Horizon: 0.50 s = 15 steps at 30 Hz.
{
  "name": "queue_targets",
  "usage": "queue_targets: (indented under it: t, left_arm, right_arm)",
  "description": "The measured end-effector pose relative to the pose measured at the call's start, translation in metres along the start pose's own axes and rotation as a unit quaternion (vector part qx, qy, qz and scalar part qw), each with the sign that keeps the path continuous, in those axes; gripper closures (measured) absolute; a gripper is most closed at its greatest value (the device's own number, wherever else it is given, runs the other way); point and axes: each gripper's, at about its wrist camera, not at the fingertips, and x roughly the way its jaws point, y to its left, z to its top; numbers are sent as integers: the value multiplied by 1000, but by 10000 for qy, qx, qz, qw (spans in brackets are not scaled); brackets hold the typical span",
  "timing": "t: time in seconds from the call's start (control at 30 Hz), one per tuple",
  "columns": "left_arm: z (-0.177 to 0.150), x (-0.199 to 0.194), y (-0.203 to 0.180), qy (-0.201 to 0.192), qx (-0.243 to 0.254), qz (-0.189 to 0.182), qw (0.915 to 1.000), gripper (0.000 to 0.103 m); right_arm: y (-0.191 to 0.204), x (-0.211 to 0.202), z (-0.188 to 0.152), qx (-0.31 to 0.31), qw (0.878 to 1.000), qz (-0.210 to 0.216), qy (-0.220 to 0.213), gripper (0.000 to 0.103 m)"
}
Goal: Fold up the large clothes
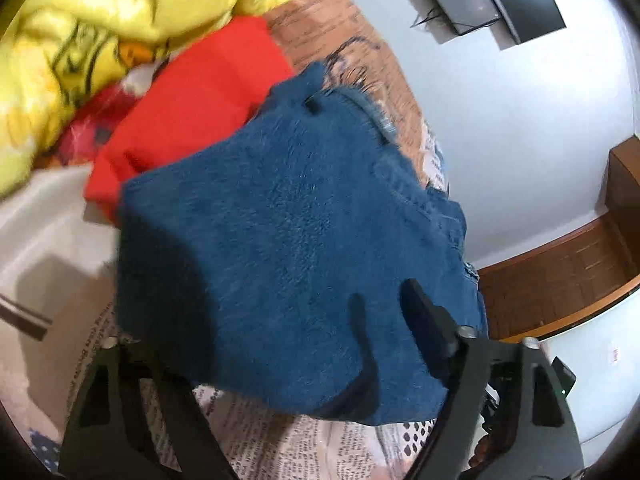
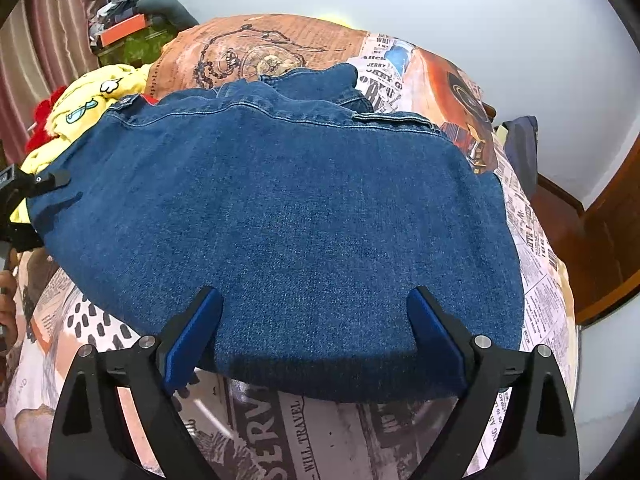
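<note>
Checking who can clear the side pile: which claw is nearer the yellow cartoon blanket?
Left. The left claw sits at the denim's edge beside the yellow cartoon blanket; the right claw stands open at the denim jacket's near hem.

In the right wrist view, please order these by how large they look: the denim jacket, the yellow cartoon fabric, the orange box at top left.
1. denim jacket, nearest the camera
2. yellow cartoon fabric, partly hidden
3. orange box, farthest away

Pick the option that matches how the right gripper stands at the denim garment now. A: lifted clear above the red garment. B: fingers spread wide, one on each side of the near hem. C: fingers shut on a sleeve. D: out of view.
B: in the right wrist view the right gripper has its fingers spread wide over the near hem of the denim garment.
</note>
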Motion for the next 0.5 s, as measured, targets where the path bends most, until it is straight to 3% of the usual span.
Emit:
queue_targets:
  t: [0.07, 0.1, 0.23, 0.5]
  left_arm:
    - [1, -13, -13, -115, 202, -98, 9997, 43]
    - [1, -20, -17, -191, 281, -143, 9993, 44]
    - [5, -32, -33, -388, 411, -322, 9979, 44]
    - [18, 20, -1, -86, -2, -28, 10000, 43]
  right_arm:
    - [0, 0, 0, -1, 10000, -3, -2, 10]
    - [1, 0, 0, -2, 10000, -6, -3, 10]
    - [1, 0, 0, -9, 10000, -18, -7, 9]
    - [1, 0, 0, -22, 10000, -40, 7, 8]
